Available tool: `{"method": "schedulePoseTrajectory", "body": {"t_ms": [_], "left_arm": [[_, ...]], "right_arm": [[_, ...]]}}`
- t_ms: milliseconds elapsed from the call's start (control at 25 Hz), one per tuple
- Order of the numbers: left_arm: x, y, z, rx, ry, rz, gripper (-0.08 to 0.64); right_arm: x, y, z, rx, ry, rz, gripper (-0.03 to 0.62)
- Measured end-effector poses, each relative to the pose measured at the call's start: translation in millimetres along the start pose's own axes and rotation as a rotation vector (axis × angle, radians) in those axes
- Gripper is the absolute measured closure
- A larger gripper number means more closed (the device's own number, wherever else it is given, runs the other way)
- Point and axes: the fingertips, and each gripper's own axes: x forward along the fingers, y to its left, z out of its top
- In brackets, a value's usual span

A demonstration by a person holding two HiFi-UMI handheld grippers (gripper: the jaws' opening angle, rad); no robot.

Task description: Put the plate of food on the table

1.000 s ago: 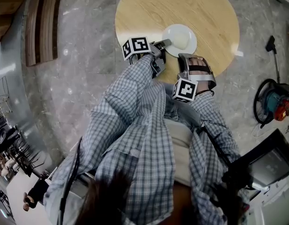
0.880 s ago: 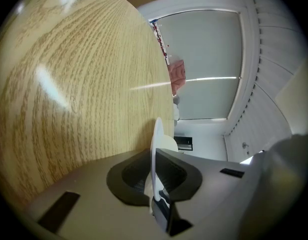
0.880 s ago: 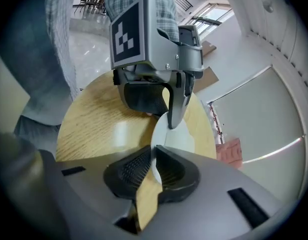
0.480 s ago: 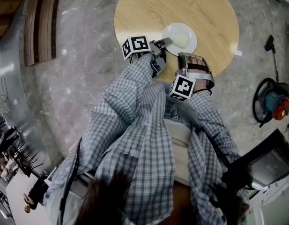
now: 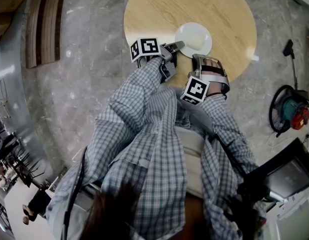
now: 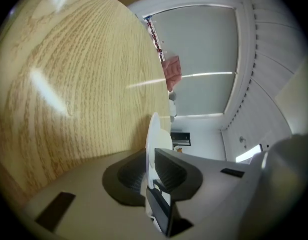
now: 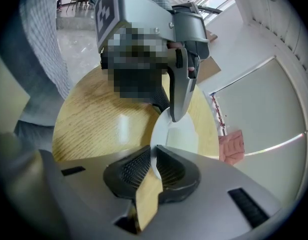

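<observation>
A white plate (image 5: 193, 38) with a pale portion of food sits low over the near part of the round wooden table (image 5: 154, 9). My left gripper (image 5: 175, 46) is shut on its left rim; in the left gripper view the plate (image 6: 153, 134) stands edge-on between the pads of the left gripper (image 6: 150, 171). My right gripper (image 5: 202, 59) grips the near rim. In the right gripper view the right gripper (image 7: 154, 166) has its pads closed on the plate (image 7: 181, 136), and the left gripper (image 7: 179, 111) clamps the far rim. Whether the plate touches the table I cannot tell.
The table stands on a grey marble floor (image 5: 89, 74). A red and teal power tool with a coiled cable (image 5: 292, 111) lies on the floor at the right. Wooden slats (image 5: 44, 24) lie at the upper left, a dark box (image 5: 284, 176) at the lower right.
The plate and both grippers have shifted slightly farther onto the table. The right gripper has moved in toward the plate's near rim.
</observation>
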Motion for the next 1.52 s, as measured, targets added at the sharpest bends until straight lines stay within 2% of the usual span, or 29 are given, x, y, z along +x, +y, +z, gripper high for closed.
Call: {"method": "schedulePoseTrajectory", "body": {"t_ms": [320,600,840,920,1040,1160,1280,1400,1440,1520], "left_arm": [[-14.1,5.4,-9.6,-0.007,0.009,-0.016,0.486],[-36.9,18.9,-10.5,-0.048,-0.033,-0.006,0.486],[-59.6,28.1,-13.2,-0.054,-0.058,0.002,0.486],[-66.0,28.7,-11.1,-0.058,-0.068,-0.009,0.486],[-77.0,23.8,-10.6,-0.045,-0.076,-0.032,0.486],[-84.8,12.5,-14.9,0.005,-0.066,-0.055,0.488],[-73.0,-5.4,-20.5,0.072,-0.040,-0.078,0.488],[-98.8,-26.5,-26.2,0.106,-0.016,-0.189,0.494],[-111.6,-32.8,-29.1,0.115,-0.012,-0.225,0.512],[-126.4,-41.5,-34.4,0.152,-0.010,-0.246,0.549]], "right_arm": [[2.8,4.4,2.5,-0.040,0.013,0.003,0.552],[11.5,8.4,0.3,-0.063,0.026,0.009,0.551],[11.5,7.9,-3.7,0.073,0.041,0.052,0.548],[11.5,7.2,-3.6,0.109,0.038,0.062,0.520],[3.9,2.3,-4.6,0.154,0.043,0.052,0.512],[-5.0,-0.3,-5.8,0.261,0.031,0.054,0.512],[-10.3,-7.9,-18.2,0.440,-0.004,0.068,0.514],[-31.7,-5.0,12.1,0.649,-0.089,0.121,0.515],[-41.3,-4.2,26.0,0.724,-0.128,0.137,0.531],[-57.0,-8.1,41.2,0.852,-0.203,0.156,0.578]]}}
